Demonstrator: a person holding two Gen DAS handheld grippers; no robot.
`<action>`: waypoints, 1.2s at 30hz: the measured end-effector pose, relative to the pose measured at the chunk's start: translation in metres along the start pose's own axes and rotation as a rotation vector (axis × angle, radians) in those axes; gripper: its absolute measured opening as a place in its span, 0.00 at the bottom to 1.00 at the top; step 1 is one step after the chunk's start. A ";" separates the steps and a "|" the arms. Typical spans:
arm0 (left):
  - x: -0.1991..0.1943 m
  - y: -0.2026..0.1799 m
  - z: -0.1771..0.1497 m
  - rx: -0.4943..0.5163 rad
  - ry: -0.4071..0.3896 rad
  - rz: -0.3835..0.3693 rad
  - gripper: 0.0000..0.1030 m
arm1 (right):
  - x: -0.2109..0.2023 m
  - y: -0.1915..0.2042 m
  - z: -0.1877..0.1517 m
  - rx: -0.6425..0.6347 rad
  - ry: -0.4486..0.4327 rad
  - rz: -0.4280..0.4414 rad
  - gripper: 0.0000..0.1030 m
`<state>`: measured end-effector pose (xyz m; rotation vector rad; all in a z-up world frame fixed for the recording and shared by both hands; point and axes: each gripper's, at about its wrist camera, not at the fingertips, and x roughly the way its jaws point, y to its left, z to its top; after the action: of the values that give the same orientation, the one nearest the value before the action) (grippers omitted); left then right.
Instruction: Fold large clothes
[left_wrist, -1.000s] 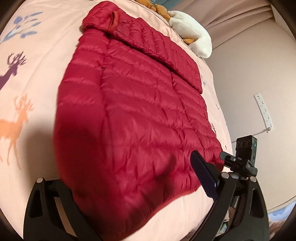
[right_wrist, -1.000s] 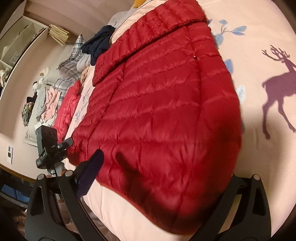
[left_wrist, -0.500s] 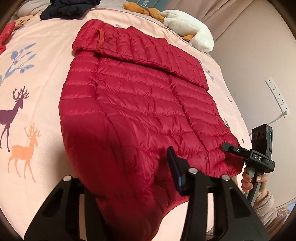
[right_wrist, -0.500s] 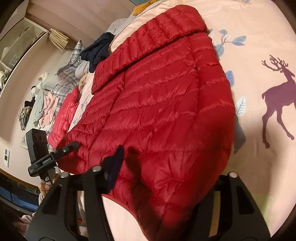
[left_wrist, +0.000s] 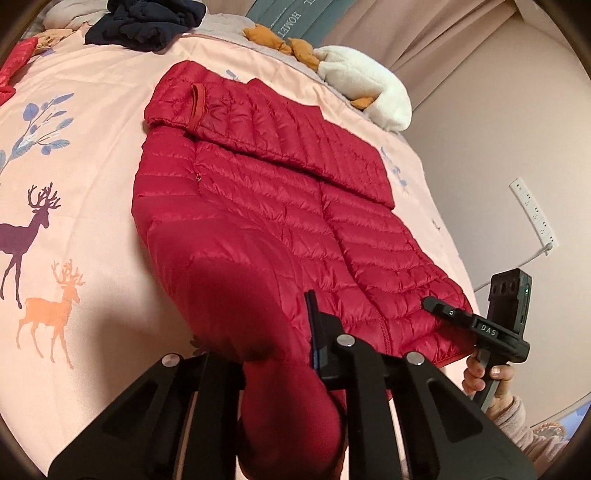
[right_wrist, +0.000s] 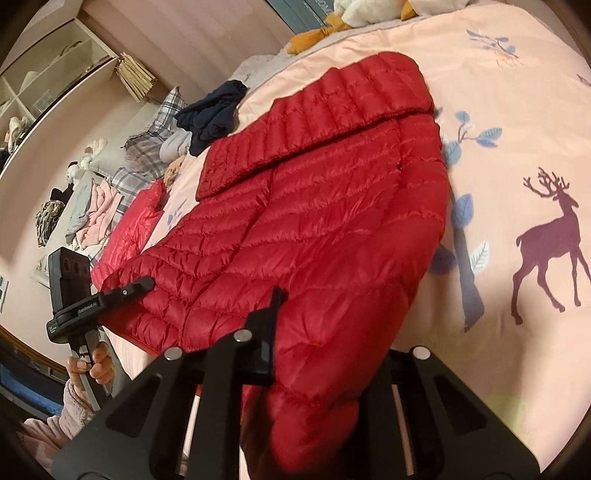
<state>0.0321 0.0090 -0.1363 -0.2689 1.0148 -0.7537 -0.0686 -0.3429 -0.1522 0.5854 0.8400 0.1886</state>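
Observation:
A red quilted down jacket (left_wrist: 280, 206) lies flat on the pink bedspread (left_wrist: 85, 155), one sleeve folded across its far end. My left gripper (left_wrist: 269, 343) is shut on the jacket's near left hem corner and lifts it off the bed. My right gripper (right_wrist: 317, 332) is shut on the near right hem corner of the jacket (right_wrist: 317, 206), also lifted. The cloth bunches between each pair of fingers and hides one finger. Each gripper shows in the other's view, the right one (left_wrist: 480, 328) and the left one (right_wrist: 96, 299), at the bed's near edge.
The bedspread (right_wrist: 517, 122) has deer and leaf prints. A dark navy garment (left_wrist: 144, 22) and white and orange plush toys (left_wrist: 362, 81) lie at the bed's far end. A second red jacket (right_wrist: 133, 225) and piled clothes lie left. A power strip (left_wrist: 532, 214) hangs on the wall.
Both grippers have closed on the jacket's near hem corners and raised them. The cameras have pulled back and up, so more of the bed shows.

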 end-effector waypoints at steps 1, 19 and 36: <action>-0.001 -0.001 0.000 0.005 -0.006 0.002 0.13 | -0.002 0.001 0.001 -0.003 -0.008 0.008 0.14; -0.022 -0.039 0.008 0.141 -0.059 0.080 0.13 | -0.037 0.030 0.018 -0.097 -0.102 0.090 0.13; -0.053 -0.063 0.025 0.208 -0.112 0.085 0.13 | -0.075 0.053 0.040 -0.178 -0.170 0.168 0.13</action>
<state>0.0088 -0.0036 -0.0541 -0.0862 0.8300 -0.7523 -0.0847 -0.3441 -0.0529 0.4964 0.6027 0.3580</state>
